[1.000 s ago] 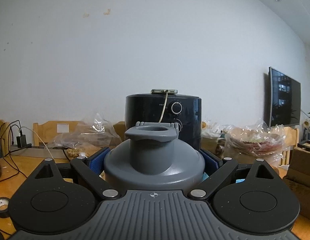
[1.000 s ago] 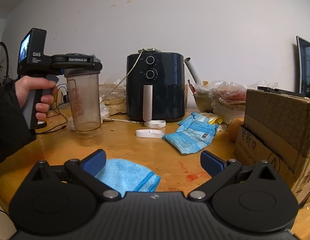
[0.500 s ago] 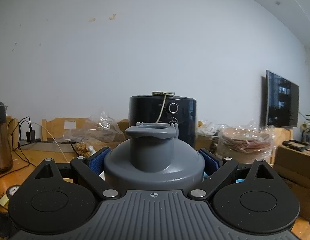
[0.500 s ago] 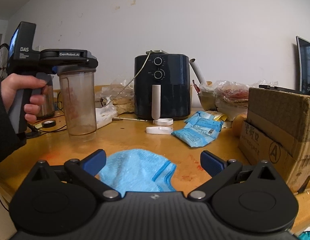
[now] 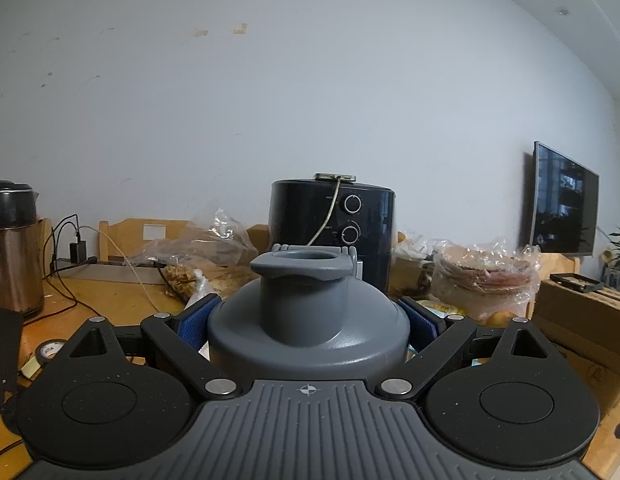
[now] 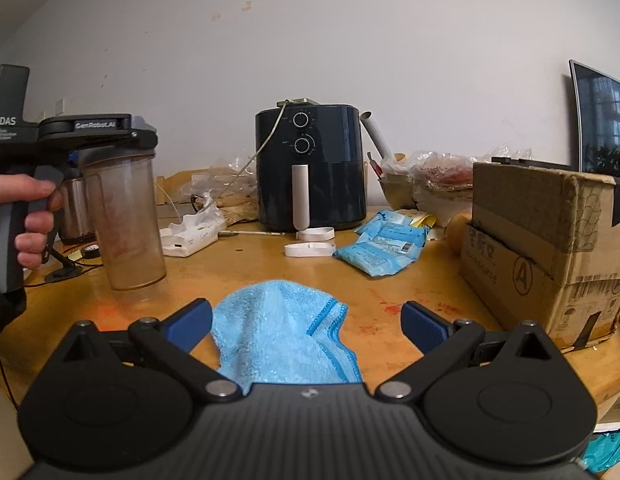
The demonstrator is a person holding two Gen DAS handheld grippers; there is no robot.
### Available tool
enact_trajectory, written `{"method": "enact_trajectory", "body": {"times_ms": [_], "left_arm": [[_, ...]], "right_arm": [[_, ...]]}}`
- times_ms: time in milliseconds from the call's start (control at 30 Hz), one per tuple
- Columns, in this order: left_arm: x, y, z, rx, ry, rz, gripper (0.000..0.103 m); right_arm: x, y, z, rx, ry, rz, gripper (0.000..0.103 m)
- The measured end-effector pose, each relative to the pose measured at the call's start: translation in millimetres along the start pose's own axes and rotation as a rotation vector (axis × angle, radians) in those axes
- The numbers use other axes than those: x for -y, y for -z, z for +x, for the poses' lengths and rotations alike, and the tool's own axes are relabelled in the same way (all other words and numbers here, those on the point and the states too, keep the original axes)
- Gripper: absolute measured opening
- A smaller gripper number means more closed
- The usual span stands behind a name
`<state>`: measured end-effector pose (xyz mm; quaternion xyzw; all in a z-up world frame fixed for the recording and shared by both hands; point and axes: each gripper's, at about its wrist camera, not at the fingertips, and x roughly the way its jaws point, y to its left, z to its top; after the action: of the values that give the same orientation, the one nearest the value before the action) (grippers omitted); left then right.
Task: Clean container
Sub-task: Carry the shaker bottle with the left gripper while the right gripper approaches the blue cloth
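The container is a clear plastic shaker bottle stained reddish inside, with a grey spouted lid. My left gripper is shut on that lid, its blue pads pressed against both sides. In the right wrist view the bottle's base sits at the wooden table, upright, held from above by the left gripper in a person's hand. A light blue cloth lies on the table right between the fingers of my right gripper, which is open above it.
A dark air fryer stands at the back centre with two white rings before it. Blue packets lie right of centre and a cardboard box fills the right side. A metal kettle, cables and plastic bags crowd the left and back.
The left gripper has carried the bottle leftward and nearer to the right gripper. The right gripper has advanced over the blue cloth, which now lies between its open fingers.
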<state>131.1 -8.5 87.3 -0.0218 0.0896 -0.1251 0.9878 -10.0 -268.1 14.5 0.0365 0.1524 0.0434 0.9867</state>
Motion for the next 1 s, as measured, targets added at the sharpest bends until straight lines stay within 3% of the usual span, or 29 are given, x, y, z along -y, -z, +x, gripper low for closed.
{"method": "enact_trajectory", "body": {"times_ms": [367, 1000], "left_arm": [[9, 16, -17, -0.003, 0.003, 0.045, 0.095], [18, 37, -15, -0.012, 0.083, 0.061, 0.095]], "right_arm": [[-6, 2, 5, -0.033, 0.003, -0.015, 0.103], [-10, 6, 9, -0.067, -0.001, -0.020, 0.103]]}}
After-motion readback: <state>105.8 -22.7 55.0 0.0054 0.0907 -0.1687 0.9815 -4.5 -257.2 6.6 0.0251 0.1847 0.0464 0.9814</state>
